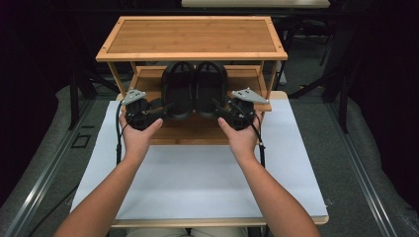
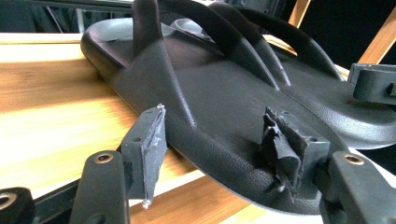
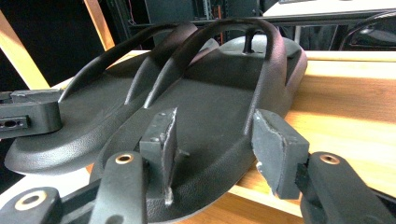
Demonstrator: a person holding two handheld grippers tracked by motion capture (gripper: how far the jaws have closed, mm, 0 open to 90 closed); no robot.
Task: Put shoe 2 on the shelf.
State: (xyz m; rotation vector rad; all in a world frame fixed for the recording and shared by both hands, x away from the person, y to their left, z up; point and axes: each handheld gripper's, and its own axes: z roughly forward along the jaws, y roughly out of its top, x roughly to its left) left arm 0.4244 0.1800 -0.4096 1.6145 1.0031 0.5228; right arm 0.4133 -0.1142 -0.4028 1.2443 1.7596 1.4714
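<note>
The left gripper (image 2: 219, 144) stands with its jaws spread wide, the heel edge of the left sandal (image 2: 224, 98) lying between them; one pad sits at the sandal's outer rim and the other over its sole, and whether either presses on it cannot be told. The right gripper (image 3: 217, 149) is likewise spread wide across the heel of the right sandal (image 3: 210, 107), one pad over the sole and one just off the rim at the shelf side, with no clear pressing visible. In the high view the left gripper (image 1: 160, 109) comes at the pair from about eight o'clock and the right gripper (image 1: 220, 109) from about four o'clock, each carried in a hand, the left hand (image 1: 138, 136) and the right hand (image 1: 242, 136) rising from six o'clock. The two black sandals lie side by side, touching, heels toward the person, on the lower shelf (image 1: 197, 131) of a bamboo rack (image 1: 192, 37), whose top board lies toward twelve o'clock. The rack stands at the far end of a white table (image 1: 197, 182), and grey floor (image 1: 49, 148) spreads at three and nine o'clock.
</note>
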